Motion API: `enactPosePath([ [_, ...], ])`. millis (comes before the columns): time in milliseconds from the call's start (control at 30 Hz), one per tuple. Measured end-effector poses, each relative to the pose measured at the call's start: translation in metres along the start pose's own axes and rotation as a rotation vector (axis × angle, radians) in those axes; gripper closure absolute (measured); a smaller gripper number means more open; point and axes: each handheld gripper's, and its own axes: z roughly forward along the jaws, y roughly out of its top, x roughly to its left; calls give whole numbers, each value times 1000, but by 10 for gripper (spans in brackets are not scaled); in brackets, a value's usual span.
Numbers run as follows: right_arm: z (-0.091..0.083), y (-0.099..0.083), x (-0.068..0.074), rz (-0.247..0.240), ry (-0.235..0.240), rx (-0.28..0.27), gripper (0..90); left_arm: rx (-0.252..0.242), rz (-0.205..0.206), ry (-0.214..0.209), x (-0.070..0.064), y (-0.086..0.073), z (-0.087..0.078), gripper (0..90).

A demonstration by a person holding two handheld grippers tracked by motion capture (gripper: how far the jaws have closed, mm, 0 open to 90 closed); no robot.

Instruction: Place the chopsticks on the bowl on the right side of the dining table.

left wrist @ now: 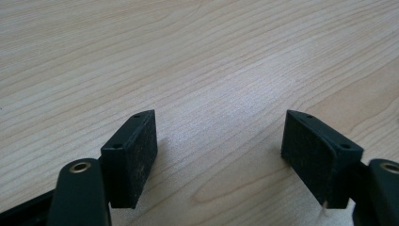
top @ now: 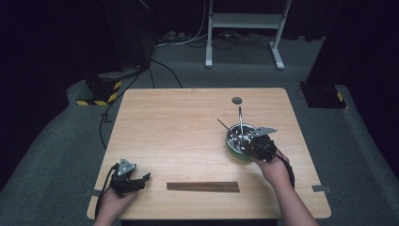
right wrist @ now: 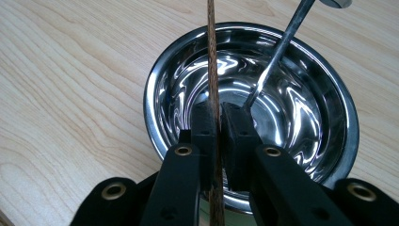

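We judge the step in hand to be setting a wooden chopstick (right wrist: 211,56) into the steel bowl (right wrist: 155,94). The right gripper (right wrist: 217,123) has its jaws clamped together on the chopstick, which runs between the pads and projects forward over the bowl's far rim. A metal spoon (right wrist: 277,52) already leans inside the bowl, its handle pointing up and away.

To do the step well, we should lower the far tip until it rests against the bowl's inner wall before letting the jaws part, and keep the stick clear of the spoon handle (a knock there could tip the spoon out). Release gently; the polished wall offers little friction.

The left gripper (left wrist: 219,141) has its jaws wide apart over bare table (left wrist: 188,56), holding nothing.

The high view adds what the gripper views lack: the remaining chopsticks (top: 203,187) lie in a neat row near the table's front edge, between the two hands, and the bowl sits toward the right side. The right gripper view alone confirms the grip on the stick.
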Motion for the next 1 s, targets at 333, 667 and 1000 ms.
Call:
enactPosePath([
  [333, 6, 1, 3, -18, -12, 7, 832, 0, 2, -2, 0, 0, 0, 271],
  [667, 2, 3, 6, -7, -14, -14, 693, 1, 2, -2, 0, 0, 0, 271],
  [1000, -23, 3, 31, -9, 49, -129, 627, 1, 1, -2, 0, 0, 0, 271],
])
